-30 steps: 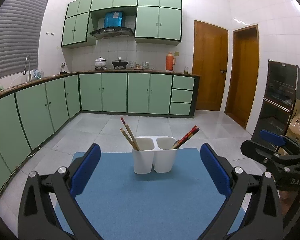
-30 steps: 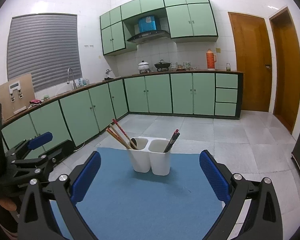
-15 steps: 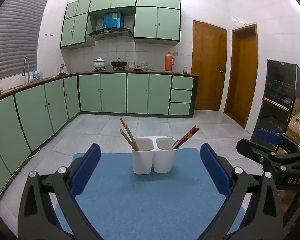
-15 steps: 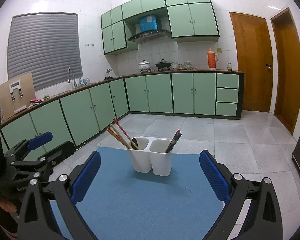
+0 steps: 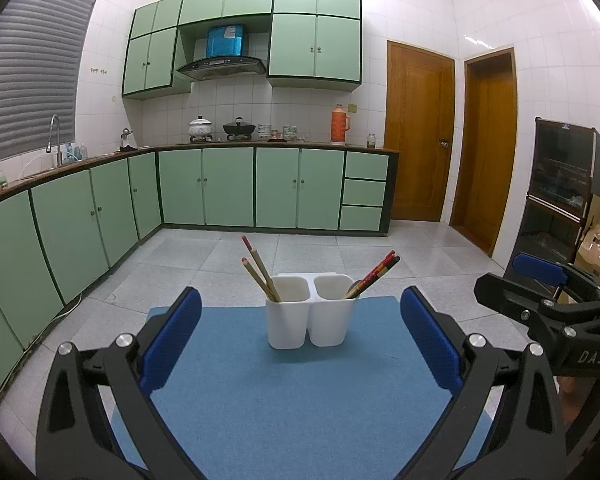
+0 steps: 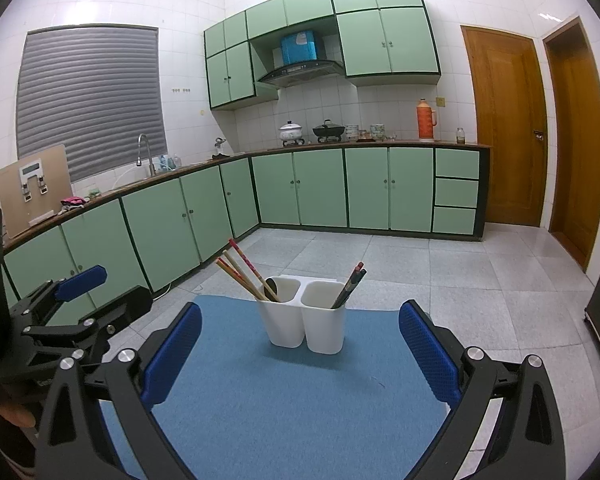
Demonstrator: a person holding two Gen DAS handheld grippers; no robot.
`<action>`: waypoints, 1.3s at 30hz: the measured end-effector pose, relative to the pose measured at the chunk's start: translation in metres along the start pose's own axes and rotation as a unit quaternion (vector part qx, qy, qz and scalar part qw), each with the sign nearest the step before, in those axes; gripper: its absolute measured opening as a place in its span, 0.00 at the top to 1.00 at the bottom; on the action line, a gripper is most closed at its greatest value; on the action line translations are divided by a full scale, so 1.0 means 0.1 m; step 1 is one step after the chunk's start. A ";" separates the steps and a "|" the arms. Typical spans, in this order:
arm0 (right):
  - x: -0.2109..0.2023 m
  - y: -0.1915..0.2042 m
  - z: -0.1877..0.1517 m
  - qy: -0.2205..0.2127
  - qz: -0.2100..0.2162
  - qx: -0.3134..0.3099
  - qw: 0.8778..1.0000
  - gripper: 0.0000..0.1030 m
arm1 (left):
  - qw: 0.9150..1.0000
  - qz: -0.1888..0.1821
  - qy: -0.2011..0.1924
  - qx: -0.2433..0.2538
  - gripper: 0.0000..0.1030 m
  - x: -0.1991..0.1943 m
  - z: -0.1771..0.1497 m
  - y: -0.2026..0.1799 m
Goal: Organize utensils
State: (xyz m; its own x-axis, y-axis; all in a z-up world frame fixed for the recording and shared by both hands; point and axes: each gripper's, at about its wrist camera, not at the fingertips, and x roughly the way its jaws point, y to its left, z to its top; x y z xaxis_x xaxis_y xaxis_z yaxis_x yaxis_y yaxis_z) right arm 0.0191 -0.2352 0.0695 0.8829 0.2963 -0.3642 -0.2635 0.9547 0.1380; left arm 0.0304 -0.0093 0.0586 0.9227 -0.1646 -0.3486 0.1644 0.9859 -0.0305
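A white two-compartment utensil holder stands upright near the far edge of a blue mat. Its left cup holds light wooden chopsticks and a dark spoon. Its right cup holds red and dark chopsticks. My left gripper is open and empty, well short of the holder. My right gripper is open and empty, also short of it. Each gripper shows at the side of the other's view.
The mat lies on a table above a grey tiled floor. Green cabinets run along the left and back walls. Two wooden doors stand at the right, with a dark cabinet beside them.
The right gripper has shifted slightly left in the left wrist view. The holder and utensils have not moved. Both grippers stay open.
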 end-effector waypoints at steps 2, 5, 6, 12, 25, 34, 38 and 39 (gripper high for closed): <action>0.00 0.00 0.00 0.000 0.000 0.000 1.000 0.06 | 1.000 0.002 -0.001 -0.001 0.06 0.00 0.00 0.00; 0.00 0.00 0.00 0.000 0.000 0.000 1.000 0.06 | 1.000 0.002 0.000 0.000 0.06 0.00 0.00 0.00; 0.00 0.00 0.00 0.000 0.000 0.000 1.000 0.06 | 1.000 0.002 0.000 0.000 0.06 0.00 0.00 0.00; 0.00 0.00 0.00 0.000 0.000 0.000 1.000 0.06 | 1.000 0.003 -0.001 -0.001 0.06 -0.01 0.00 0.01; 0.00 0.01 0.00 0.000 0.000 0.000 1.000 0.06 | 1.000 0.005 -0.002 -0.002 0.06 -0.01 -0.01 0.04; 0.00 0.01 0.01 0.001 0.000 -0.001 1.000 0.06 | 1.000 0.005 -0.001 -0.002 0.06 -0.01 -0.01 0.05; 0.01 0.01 0.01 0.001 0.000 -0.001 1.000 0.06 | 1.000 0.005 -0.001 -0.001 0.06 -0.01 -0.02 0.06; 0.00 0.01 0.01 0.001 0.000 -0.001 1.000 0.06 | 1.000 0.005 -0.002 -0.002 0.06 -0.01 -0.01 0.06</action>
State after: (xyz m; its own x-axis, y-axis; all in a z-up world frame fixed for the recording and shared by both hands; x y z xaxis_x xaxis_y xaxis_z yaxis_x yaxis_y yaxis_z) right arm 0.0195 -0.2337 0.0702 0.8820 0.2957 -0.3668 -0.2633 0.9550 0.1367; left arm 0.0294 -0.0036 0.0576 0.9256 -0.1544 -0.3457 0.1536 0.9877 -0.0298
